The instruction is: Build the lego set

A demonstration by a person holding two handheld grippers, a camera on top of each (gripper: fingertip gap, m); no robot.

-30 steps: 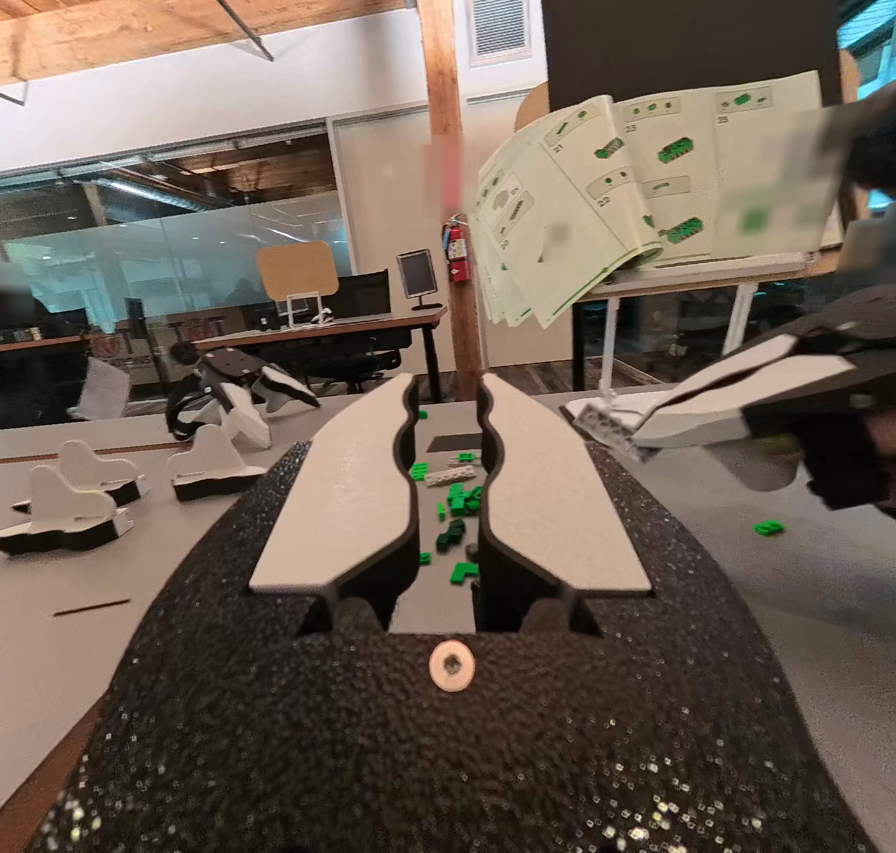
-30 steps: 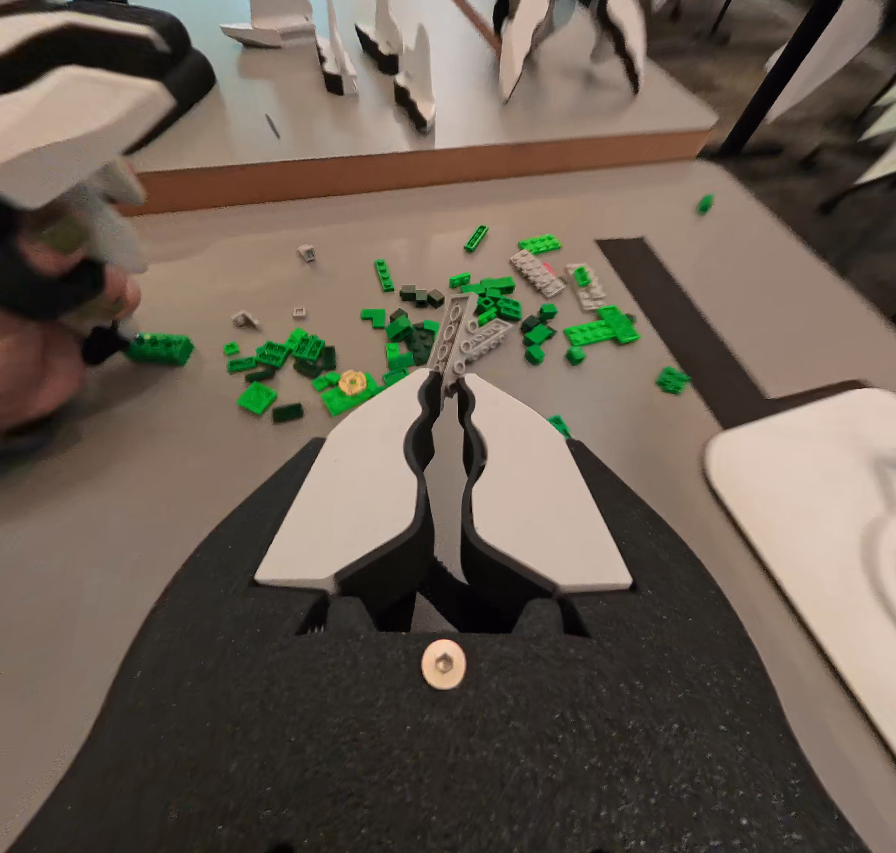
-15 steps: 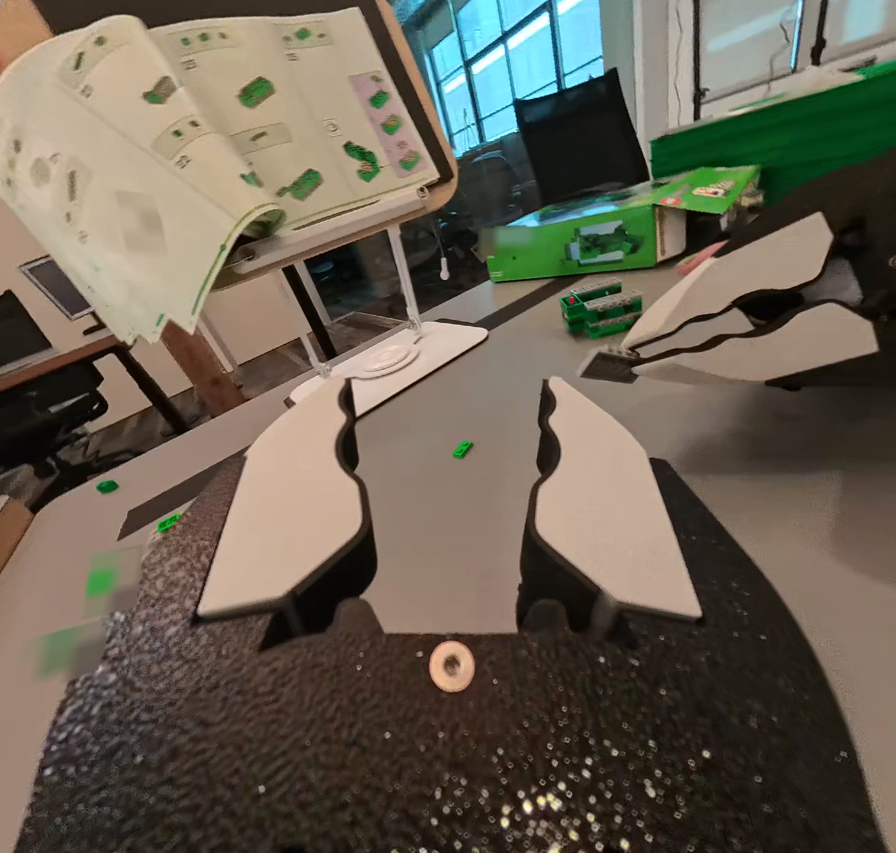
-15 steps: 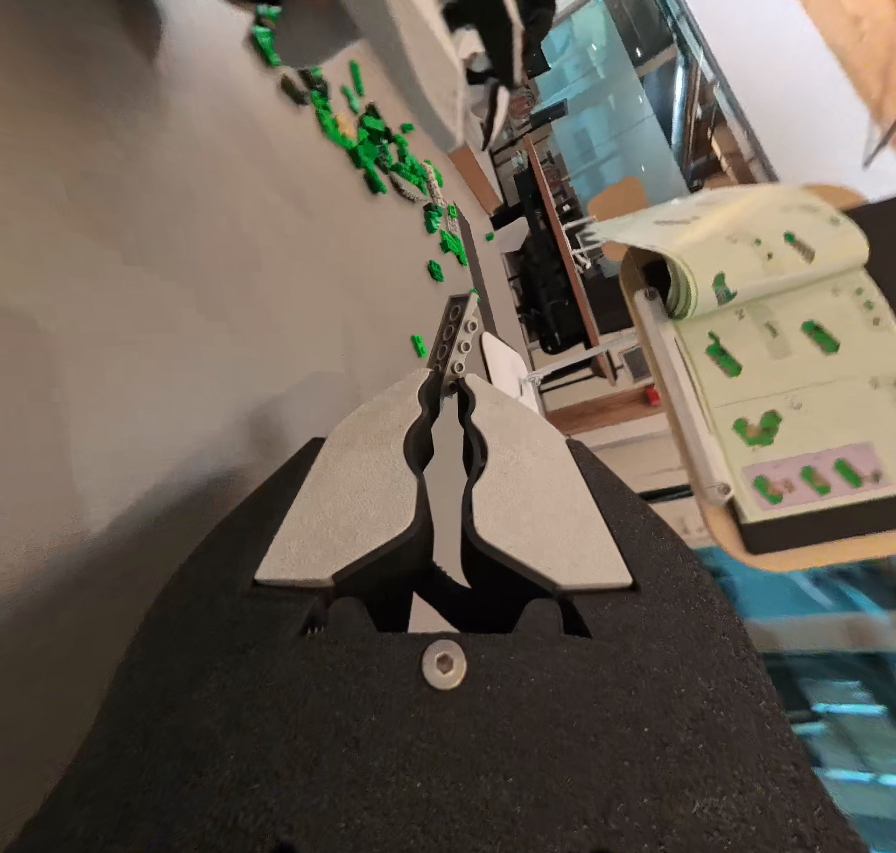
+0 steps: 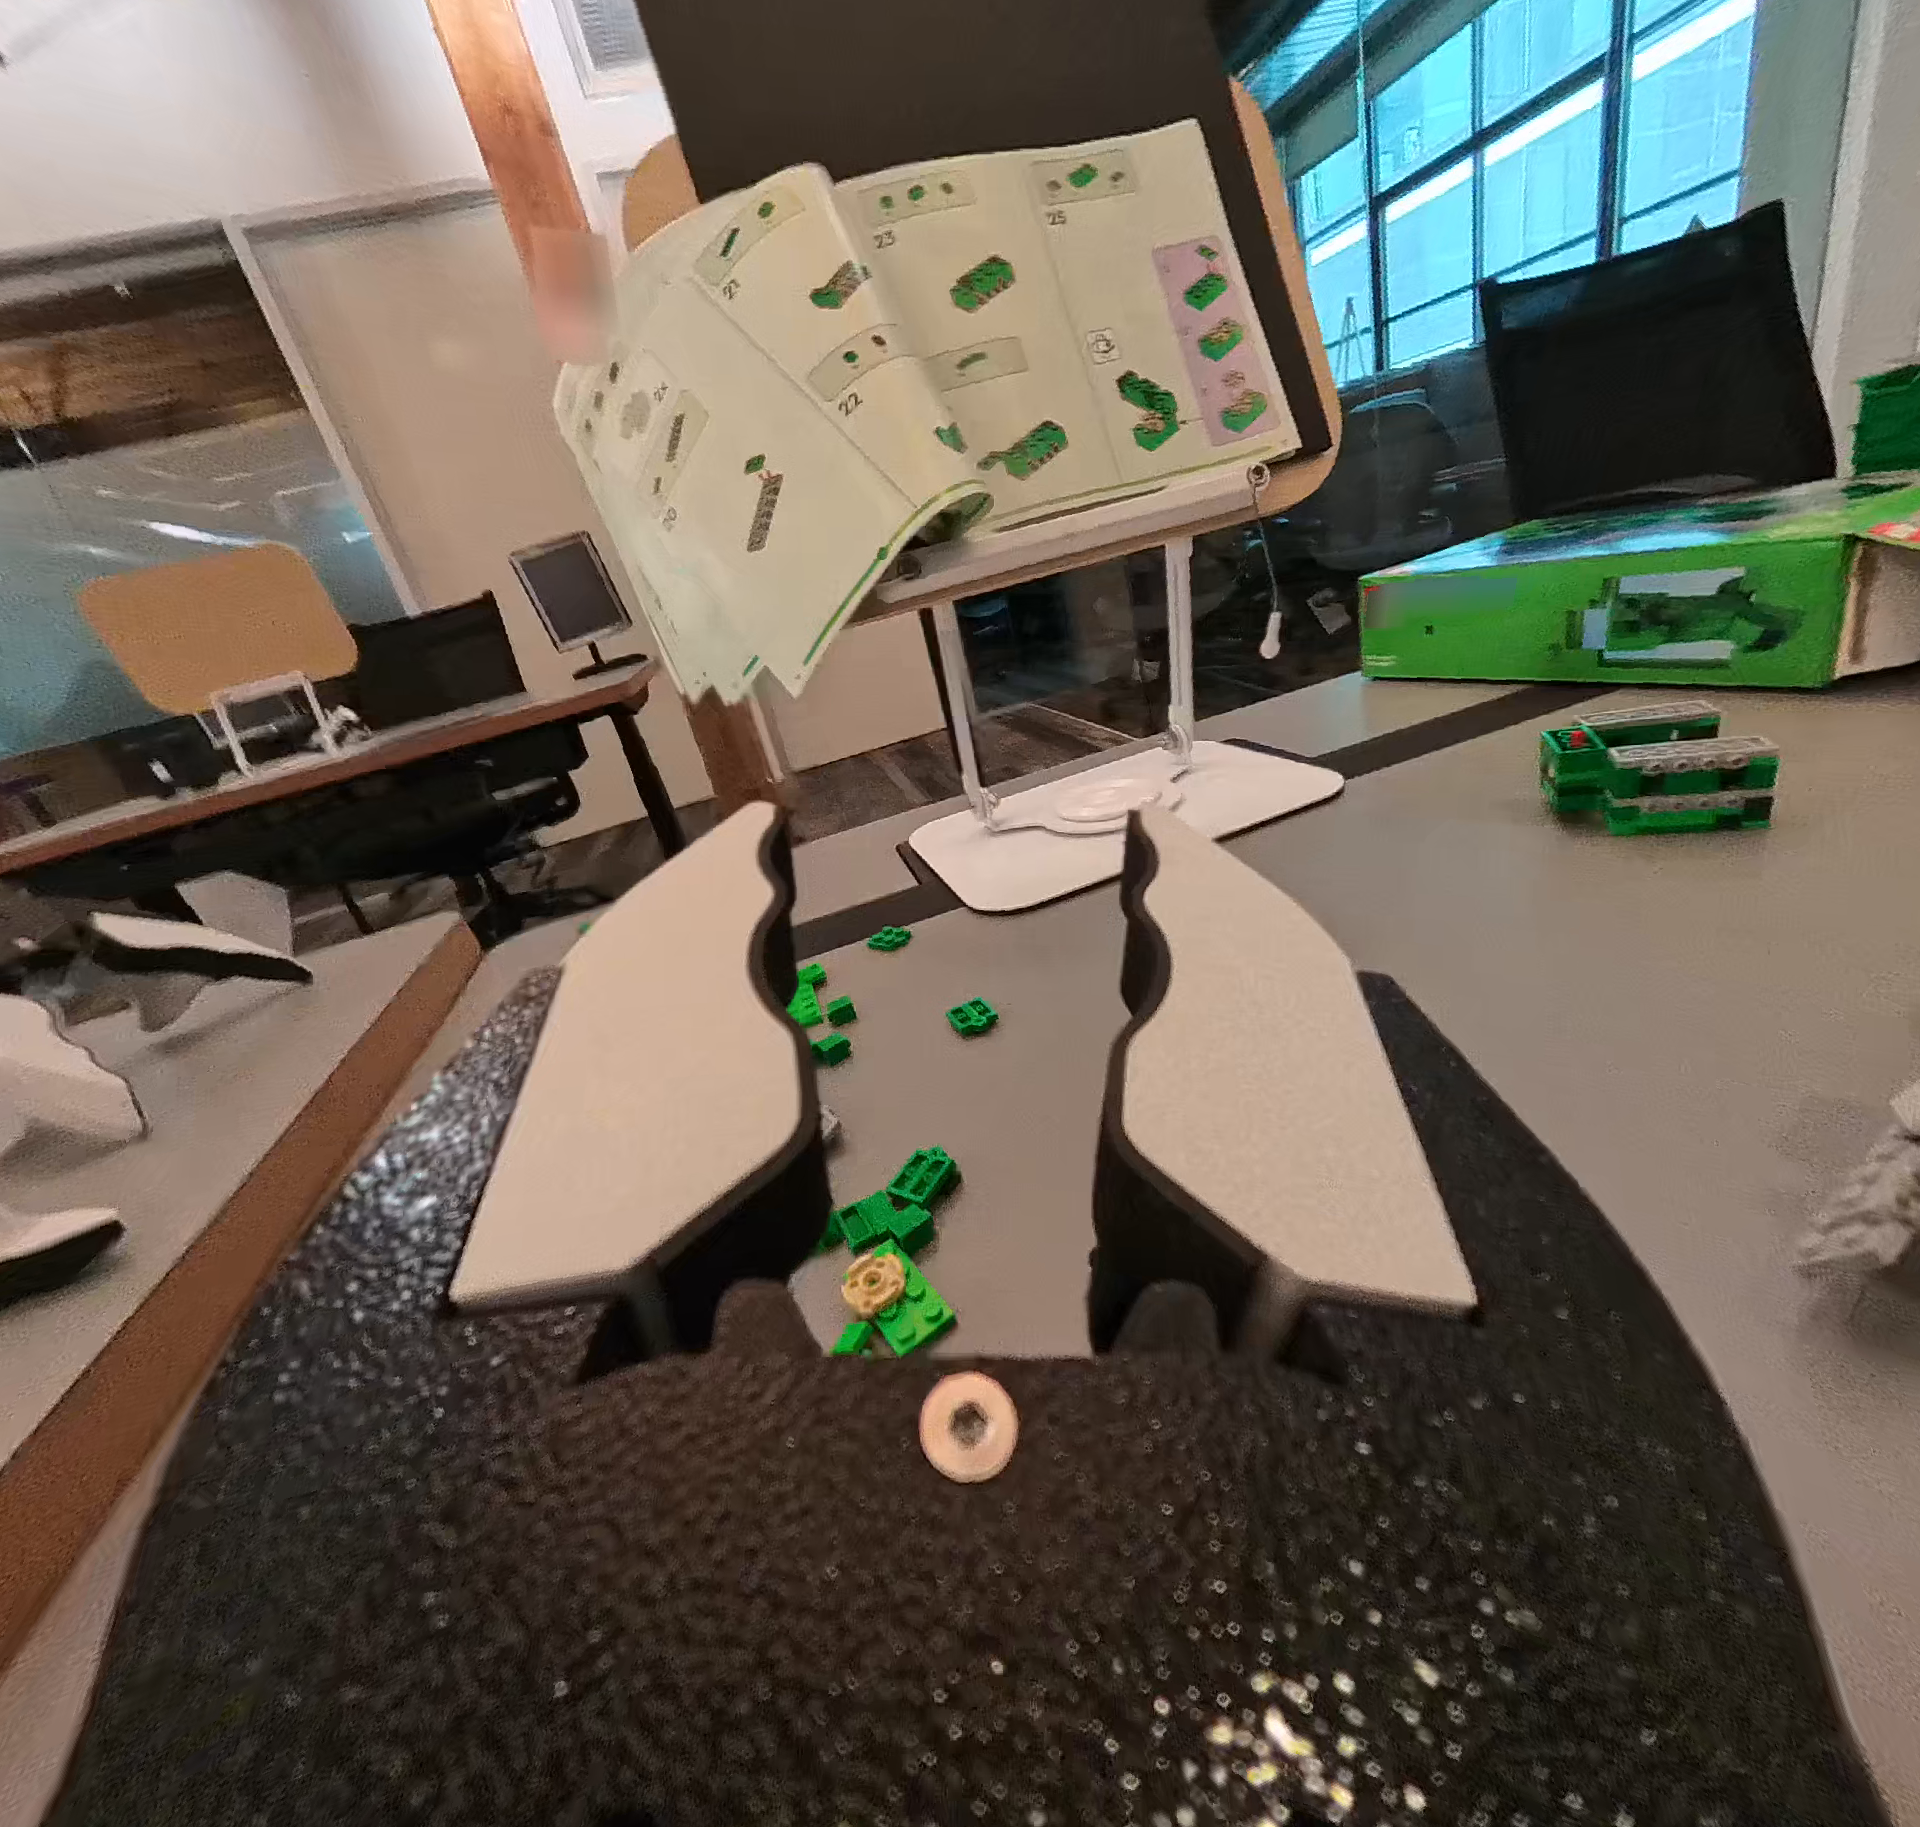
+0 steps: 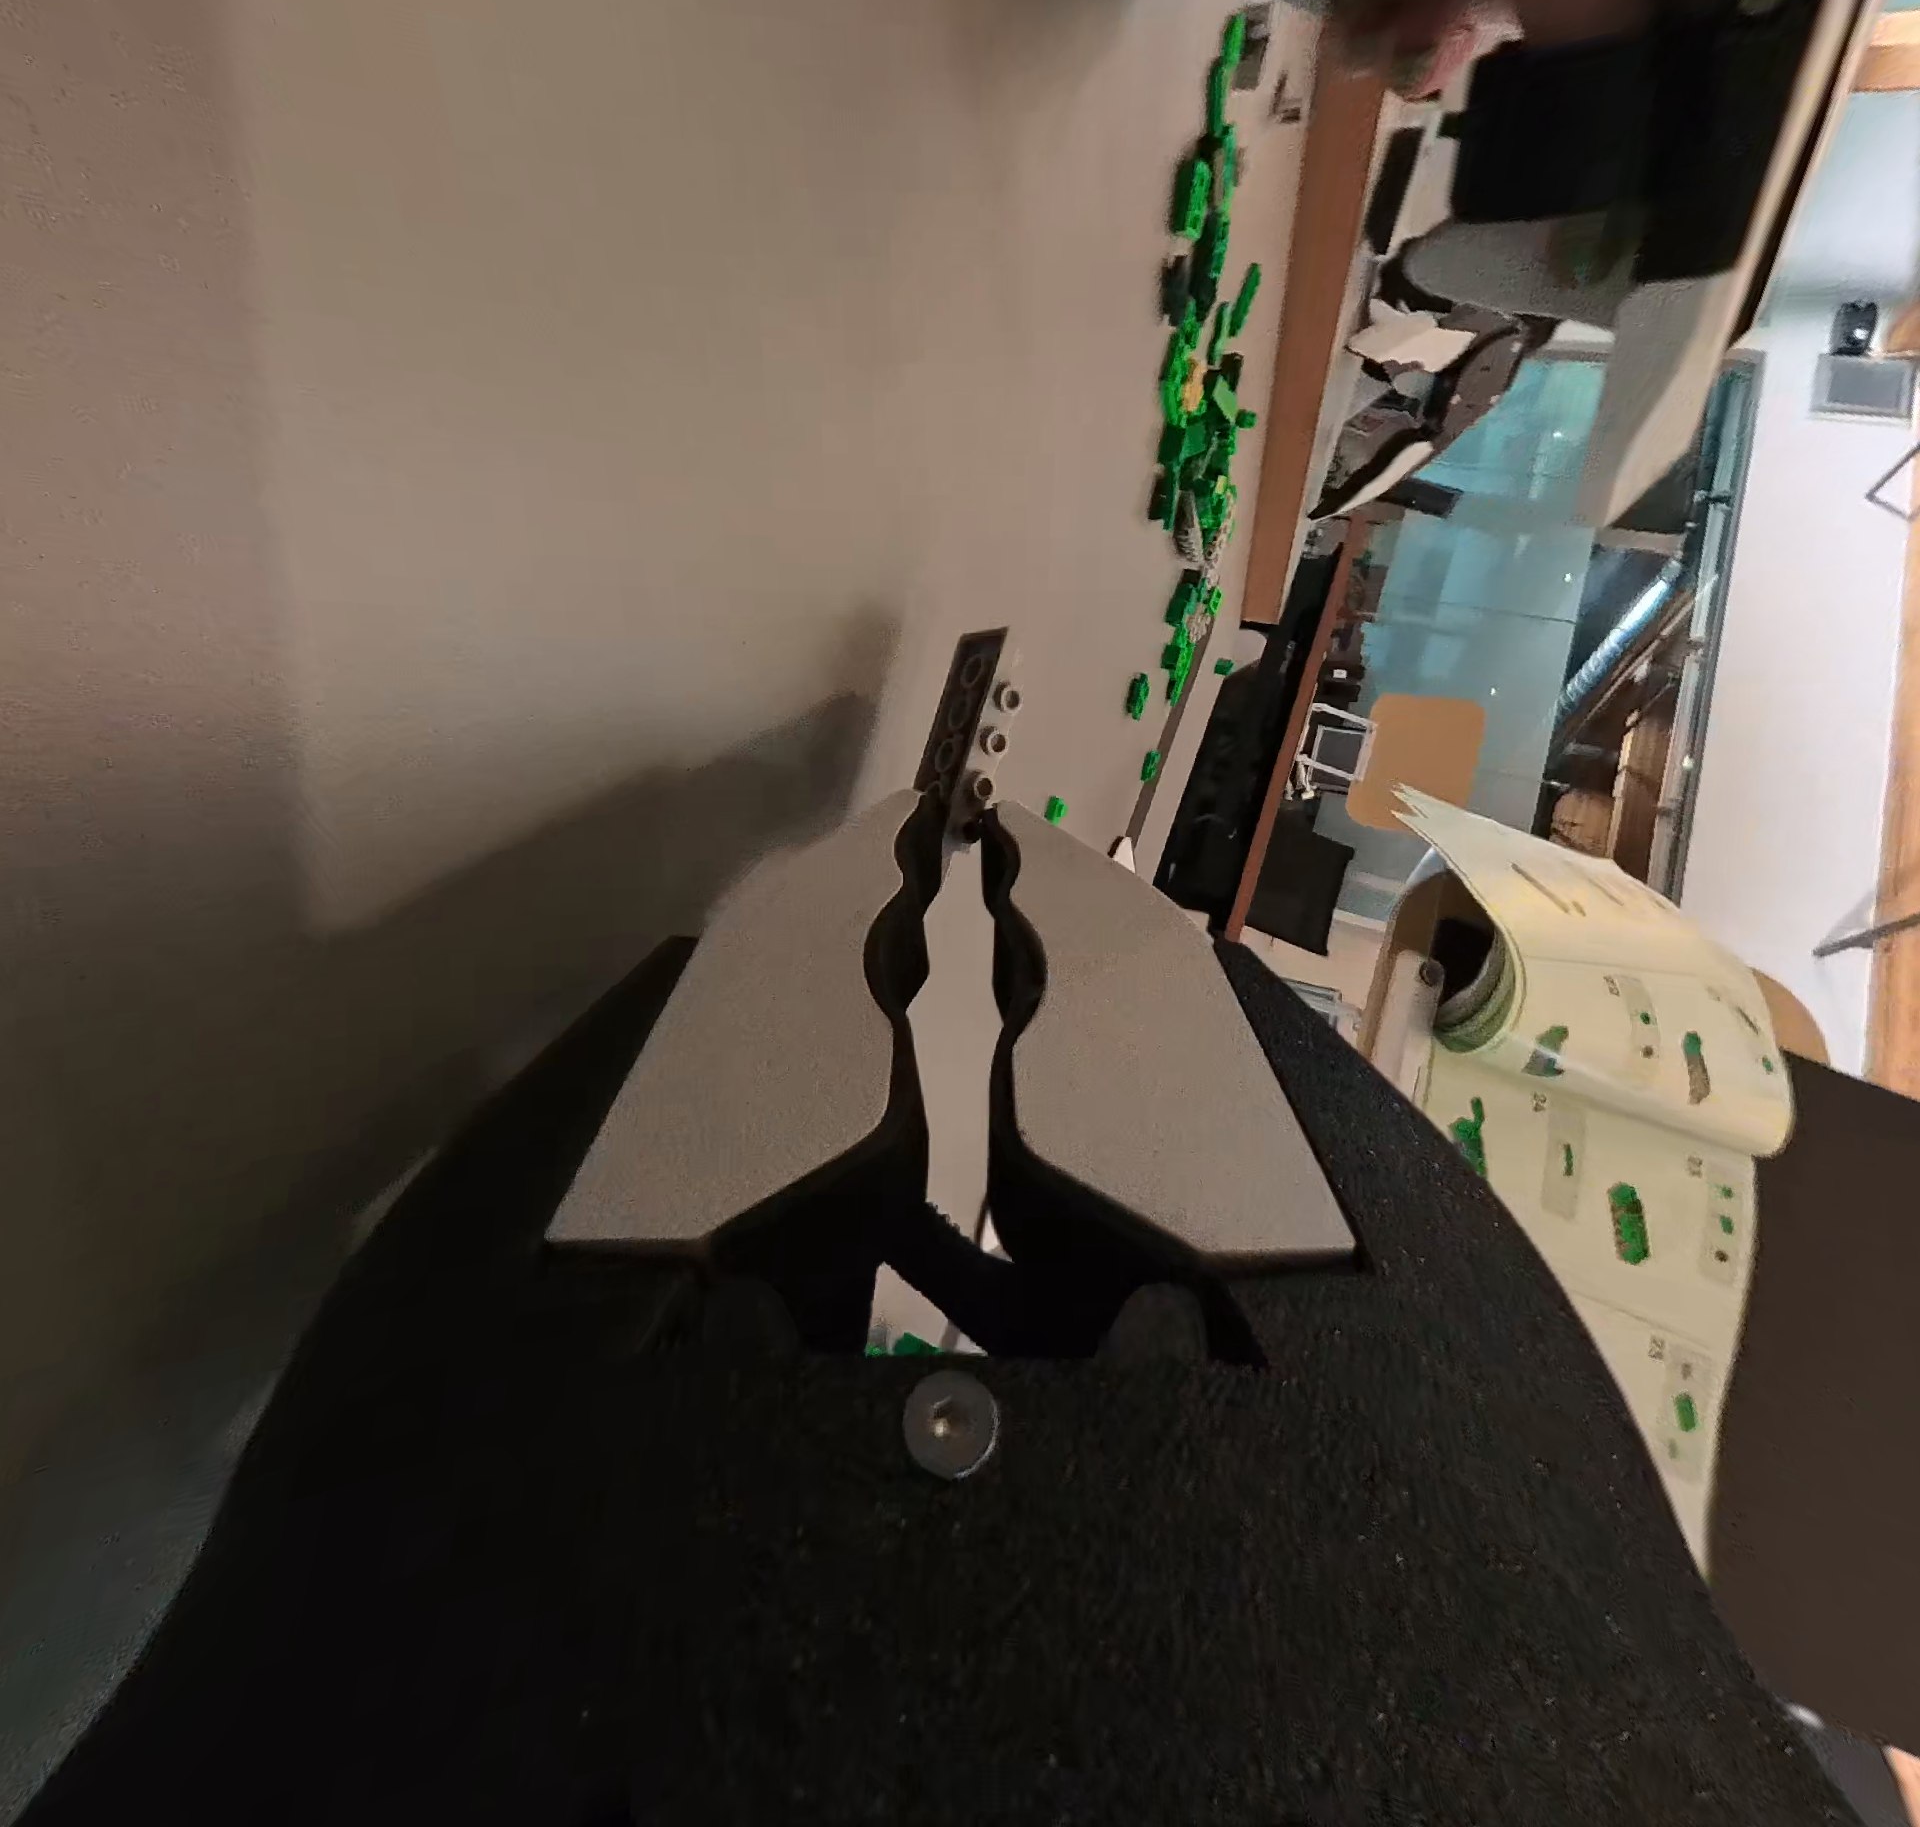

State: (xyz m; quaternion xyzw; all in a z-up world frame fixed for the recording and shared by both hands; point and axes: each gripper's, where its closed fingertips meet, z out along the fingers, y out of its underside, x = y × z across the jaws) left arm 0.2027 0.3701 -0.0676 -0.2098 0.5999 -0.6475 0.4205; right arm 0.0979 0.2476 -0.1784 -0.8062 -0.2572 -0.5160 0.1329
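My left gripper (image 5: 956, 842) is open and empty, held low over loose green bricks (image 5: 896, 1206) and a tan round piece (image 5: 871, 1284) on the grey table. A part-built green and grey model (image 5: 1657, 775) stands to the far right. My right gripper (image 6: 958, 821) is shut on a long grey plate (image 6: 966, 717), rolled on its side so the table (image 6: 520, 427) looks upright. The plate sticks out past the fingertips, studs to the right. The pile of green bricks (image 6: 1200, 406) lies farther off.
An open instruction booklet (image 5: 935, 395) rests on a white stand (image 5: 1122, 821) behind the bricks; it also shows in the right wrist view (image 6: 1600, 1133). A green box (image 5: 1631, 614) lies at the far right. Spare gripper fingers (image 5: 62, 1102) lie on the left table.
My left gripper has swung back left and tilted down over the loose bricks, jaws open wider. My right gripper has rolled onto its side and stays shut on the grey plate.
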